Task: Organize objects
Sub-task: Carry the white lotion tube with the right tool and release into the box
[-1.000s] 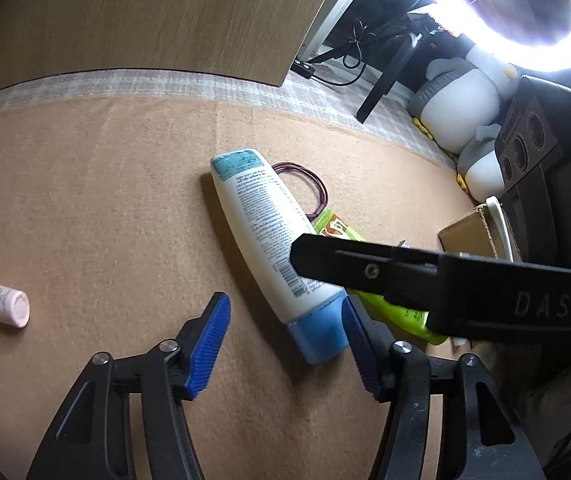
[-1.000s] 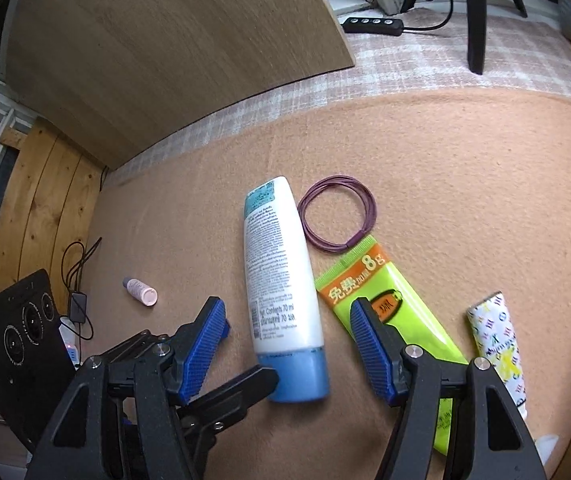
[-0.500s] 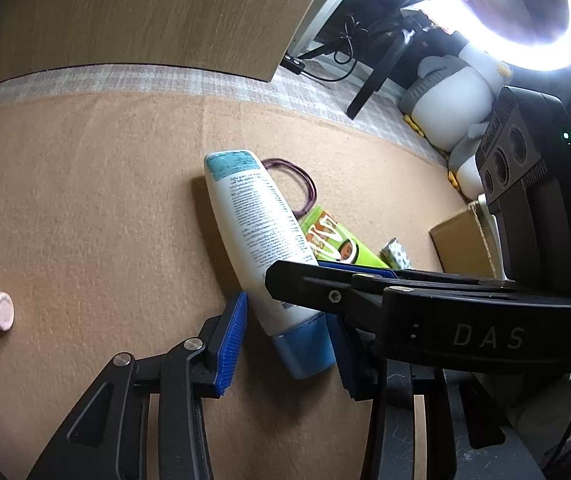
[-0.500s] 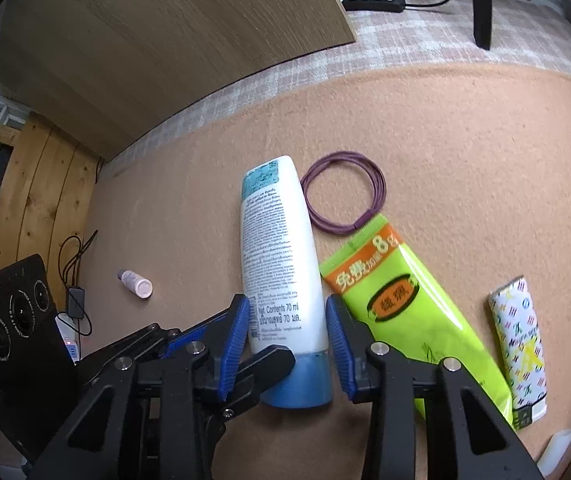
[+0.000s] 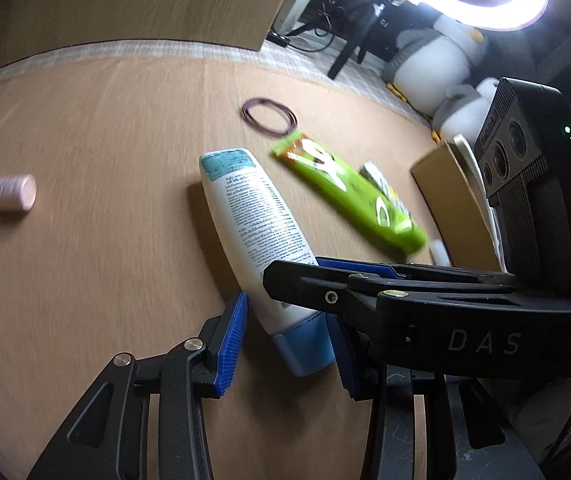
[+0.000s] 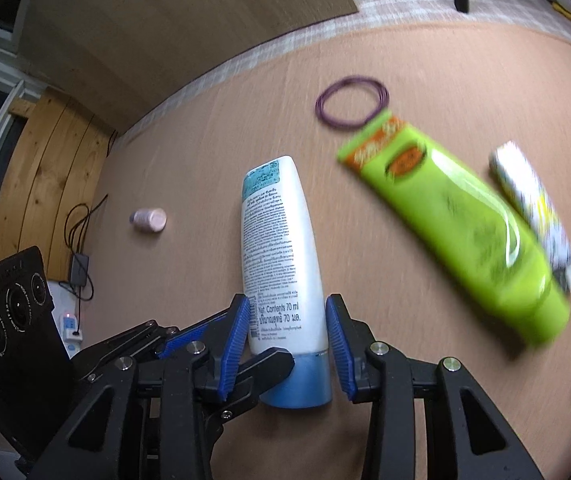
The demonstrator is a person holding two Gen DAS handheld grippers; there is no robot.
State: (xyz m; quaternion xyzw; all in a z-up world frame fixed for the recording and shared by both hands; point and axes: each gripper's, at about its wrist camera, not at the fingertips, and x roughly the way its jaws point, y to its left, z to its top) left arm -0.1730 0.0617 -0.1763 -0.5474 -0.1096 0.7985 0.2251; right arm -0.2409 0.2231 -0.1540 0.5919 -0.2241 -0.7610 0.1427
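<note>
A white lotion bottle (image 5: 257, 224) with a blue cap lies on the tan mat, cap end toward me. My left gripper (image 5: 285, 344) is shut on its cap end, blue pads pressed against both sides. My right gripper (image 6: 288, 336) is shut on the same bottle (image 6: 279, 240) just above the cap. The two grippers cross each other: the right one's black finger (image 5: 365, 292) lies over the bottle in the left wrist view, and the left gripper's fingers (image 6: 205, 336) show low on the left in the right wrist view.
A purple hair band (image 6: 351, 101), a green tube (image 6: 453, 216) and a small patterned tube (image 6: 533, 208) lie to the right. A small pink bottle (image 6: 149, 220) lies to the left. A cardboard box (image 5: 453, 208) and a plush toy (image 5: 437, 68) stand at the right edge.
Both grippers closed onto the white bottle's cap end. They then slid it left across the mat, away from the hair band and green tube and toward the pink bottle.
</note>
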